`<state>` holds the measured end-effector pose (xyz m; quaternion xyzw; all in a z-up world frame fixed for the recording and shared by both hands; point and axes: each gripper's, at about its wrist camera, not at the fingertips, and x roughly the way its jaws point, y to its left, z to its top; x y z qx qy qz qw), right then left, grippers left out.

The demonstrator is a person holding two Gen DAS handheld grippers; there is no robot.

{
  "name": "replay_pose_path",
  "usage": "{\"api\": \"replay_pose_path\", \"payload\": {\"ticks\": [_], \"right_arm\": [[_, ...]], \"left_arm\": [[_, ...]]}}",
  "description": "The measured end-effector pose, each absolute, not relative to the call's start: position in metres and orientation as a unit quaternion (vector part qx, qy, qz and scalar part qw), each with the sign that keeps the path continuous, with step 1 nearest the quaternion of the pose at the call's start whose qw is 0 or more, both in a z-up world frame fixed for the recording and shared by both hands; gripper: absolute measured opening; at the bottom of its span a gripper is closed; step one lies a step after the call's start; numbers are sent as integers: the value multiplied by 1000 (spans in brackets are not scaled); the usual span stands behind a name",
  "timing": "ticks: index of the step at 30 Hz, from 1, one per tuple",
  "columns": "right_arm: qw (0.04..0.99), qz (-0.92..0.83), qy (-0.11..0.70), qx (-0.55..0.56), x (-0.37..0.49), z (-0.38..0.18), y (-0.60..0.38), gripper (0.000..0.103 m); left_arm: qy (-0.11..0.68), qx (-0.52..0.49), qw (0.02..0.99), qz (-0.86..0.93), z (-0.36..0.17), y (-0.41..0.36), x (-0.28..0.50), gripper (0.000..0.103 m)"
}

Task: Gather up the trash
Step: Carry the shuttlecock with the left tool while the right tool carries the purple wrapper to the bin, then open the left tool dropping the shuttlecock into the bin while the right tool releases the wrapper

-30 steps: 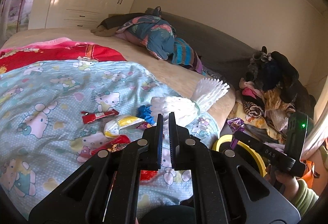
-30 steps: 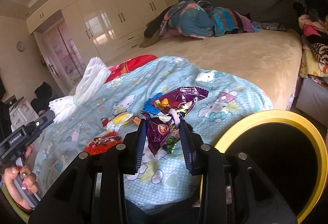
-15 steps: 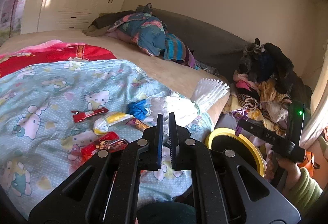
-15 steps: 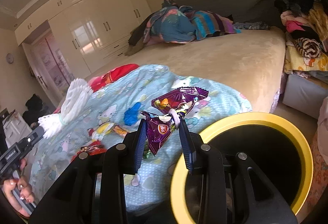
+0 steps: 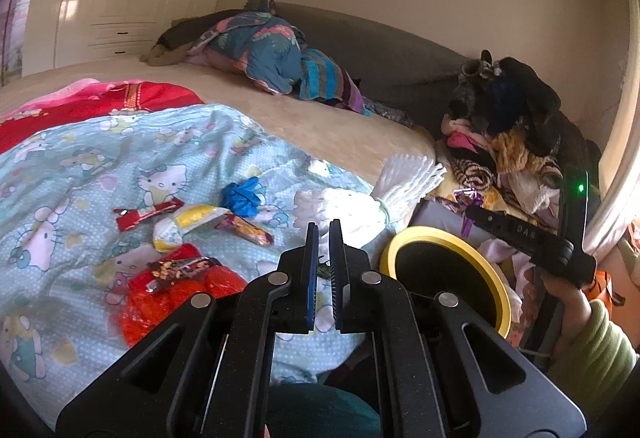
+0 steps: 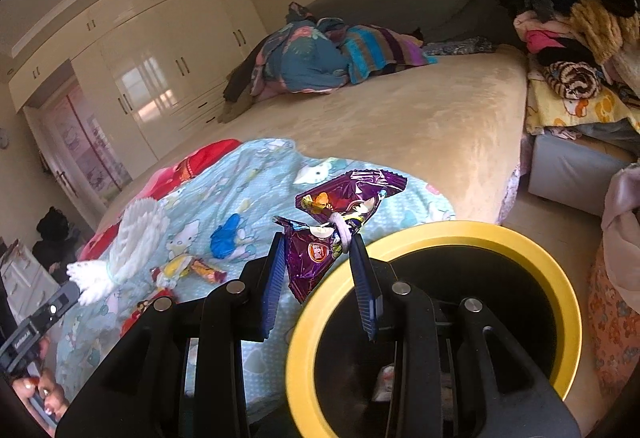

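The yellow-rimmed bin has an open mouth beside the bed; a clothes pile crowds its far side, while wrappers litter the Hello Kitty quilt.

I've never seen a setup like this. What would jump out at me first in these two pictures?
Probably the shiny purple snack wrapper pinched in the right gripper, hanging by the rim of a yellow-rimmed black bin beside the bed. Next, the left gripper holding a white foam net sleeve over a Hello Kitty quilt littered with red, yellow and blue wrappers.
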<state>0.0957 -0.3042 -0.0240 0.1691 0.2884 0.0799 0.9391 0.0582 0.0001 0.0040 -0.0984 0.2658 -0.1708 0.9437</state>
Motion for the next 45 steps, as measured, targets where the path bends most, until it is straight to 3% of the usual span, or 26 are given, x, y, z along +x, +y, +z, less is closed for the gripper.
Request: {"api": "replay_pose_path", "payload": {"ticks": [38,41,42,43,44,45], "right_arm": [[912,38,351,209,101,-67,-370,33],[909,33,359,208,103,-70,-373,37],[908,29,362,209,104,-71,-374,40],[907,27,363,210,104,-71,-375,46],[907,23,364,211,104,-71,-377,50],[907,20,363,211,103,-71,-377,52]], "left_arm": [[358,72,889,-276,-58,-158,53,3],[361,71,884,-287,-59,-166,57,4],[370,68,878,-296,-61,-169,61,7],[375,65,875,-299,-63,-171,63,20],[373,61,878,-295,-63,-172,64,41],[369,56,880,-293,-62,-171,64,51]]}}
